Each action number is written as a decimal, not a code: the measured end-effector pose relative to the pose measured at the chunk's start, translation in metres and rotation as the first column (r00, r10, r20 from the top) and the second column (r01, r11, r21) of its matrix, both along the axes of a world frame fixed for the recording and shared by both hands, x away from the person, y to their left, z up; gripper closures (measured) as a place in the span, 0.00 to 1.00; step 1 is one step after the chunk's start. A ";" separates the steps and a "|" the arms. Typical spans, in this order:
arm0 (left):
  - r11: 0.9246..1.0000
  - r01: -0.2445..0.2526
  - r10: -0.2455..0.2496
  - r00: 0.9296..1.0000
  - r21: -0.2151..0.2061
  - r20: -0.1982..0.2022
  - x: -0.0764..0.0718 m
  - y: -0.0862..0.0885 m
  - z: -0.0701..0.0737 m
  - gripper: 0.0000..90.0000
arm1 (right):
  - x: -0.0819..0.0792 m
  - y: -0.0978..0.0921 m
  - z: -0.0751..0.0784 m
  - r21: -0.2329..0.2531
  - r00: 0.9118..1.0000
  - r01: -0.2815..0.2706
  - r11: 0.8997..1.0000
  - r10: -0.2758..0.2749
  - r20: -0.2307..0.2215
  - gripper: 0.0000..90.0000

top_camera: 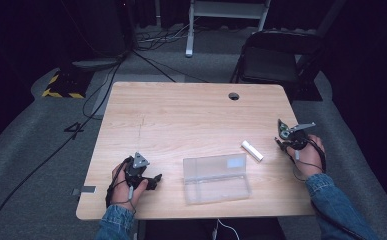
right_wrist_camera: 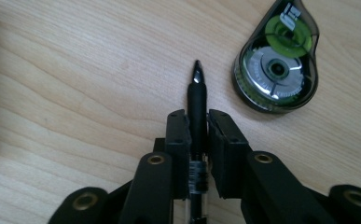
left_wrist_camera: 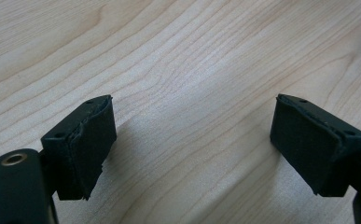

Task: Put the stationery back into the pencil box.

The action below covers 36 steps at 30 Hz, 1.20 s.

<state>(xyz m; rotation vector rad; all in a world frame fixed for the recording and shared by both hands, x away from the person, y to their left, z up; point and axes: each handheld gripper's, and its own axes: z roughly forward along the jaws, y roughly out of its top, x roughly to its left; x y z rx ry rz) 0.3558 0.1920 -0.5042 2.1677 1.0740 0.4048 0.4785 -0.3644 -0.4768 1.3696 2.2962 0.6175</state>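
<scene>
- The right gripper (right_wrist_camera: pixel 197 122) is clamped on a slim black pen with a clear barrel (right_wrist_camera: pixel 197 98), the two jaws pressing it from either side near its capped end; the tip pokes out past the jaws, low over the table at the right edge.
- The left gripper (left_wrist_camera: pixel 192 140) hangs released, jaws wide apart over bare wood at the near left.
- The pen looks light, stiff and smooth, so it may twist or slide between the pads; a hold around the middle of the barrel would likely steady it better than one near the end.
- Just to the right of the pen's tip in the right gripper view lies a teardrop-shaped smoky plastic correction-tape dispenser with a green wheel (right_wrist_camera: pixel 276 60).
- A clear rectangular plastic case (top_camera: pixel 215 177) lies open near the middle front, and a small white stick-shaped eraser (top_camera: pixel 251 150) lies just beyond its right corner.
- The pale wood-grain tabletop (top_camera: pixel 181 110) is flat, with a cable hole at the far side; beyond stand a black folding chair (top_camera: pixel 273 60), grey carpet and trailing cables in a dark room.
</scene>
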 end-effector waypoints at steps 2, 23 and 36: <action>1.000 0.000 0.000 1.000 0.000 0.000 0.000 0.000 0.000 0.16 | 0.000 0.000 0.000 0.001 1.000 0.004 1.000 -0.005 0.006 0.89; 1.000 0.001 -0.001 1.000 0.003 0.001 0.000 0.000 0.000 0.16 | -0.014 0.014 0.033 -0.007 0.992 -0.097 0.995 0.097 0.080 0.89; 1.000 0.000 0.000 1.000 0.003 0.002 0.000 0.000 0.000 0.16 | -0.034 0.052 0.067 0.032 0.962 -0.228 0.973 0.220 0.164 0.89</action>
